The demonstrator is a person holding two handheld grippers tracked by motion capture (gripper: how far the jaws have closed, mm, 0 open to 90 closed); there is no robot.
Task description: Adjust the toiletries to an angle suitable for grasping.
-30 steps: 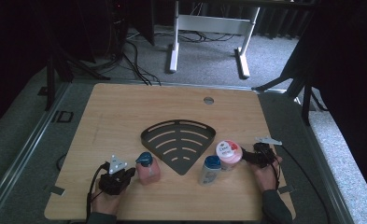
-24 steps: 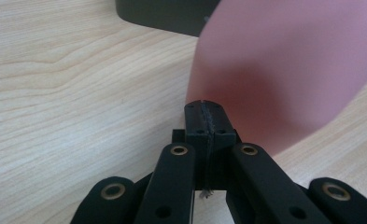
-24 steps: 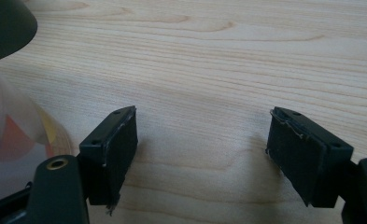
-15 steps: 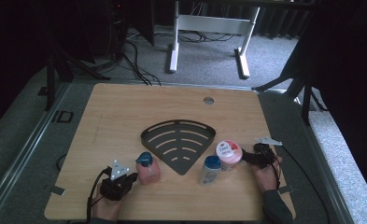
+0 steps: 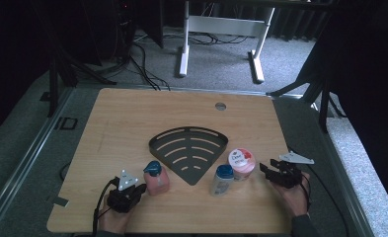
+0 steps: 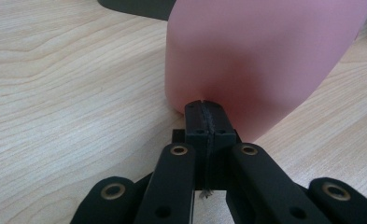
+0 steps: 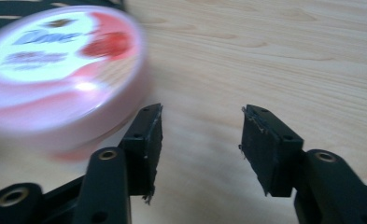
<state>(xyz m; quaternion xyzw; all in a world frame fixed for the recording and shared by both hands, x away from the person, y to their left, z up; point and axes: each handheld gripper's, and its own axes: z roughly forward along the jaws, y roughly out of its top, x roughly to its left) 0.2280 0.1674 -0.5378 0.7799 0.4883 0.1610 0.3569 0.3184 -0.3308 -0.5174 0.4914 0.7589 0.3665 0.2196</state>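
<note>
A pink bottle point(image 5: 157, 181) with a blue pump cap stands near the table's front left. My left gripper point(image 5: 138, 189) is just left of it; in the left gripper view its jaws are shut with nothing between them, and the left gripper point(image 6: 204, 115) has its tips right at the foot of the pink bottle point(image 6: 260, 56). A pink Dove jar point(image 5: 242, 163) stands at the front right. My right gripper point(image 5: 266, 170) is open just to its right. In the right gripper view the right gripper point(image 7: 202, 128) holds nothing, and the Dove jar point(image 7: 55, 79) lies beside the left jaw.
A black fan-shaped slotted rack point(image 5: 189, 150) lies in the middle of the wooden table point(image 5: 132, 118). A small pale bottle with a blue cap point(image 5: 222, 178) stands between rack and jar. Table legs and cables are on the floor beyond the far edge.
Both grippers have drawn back a little toward the table's front edge. The bottles and the jar stand where they were.
</note>
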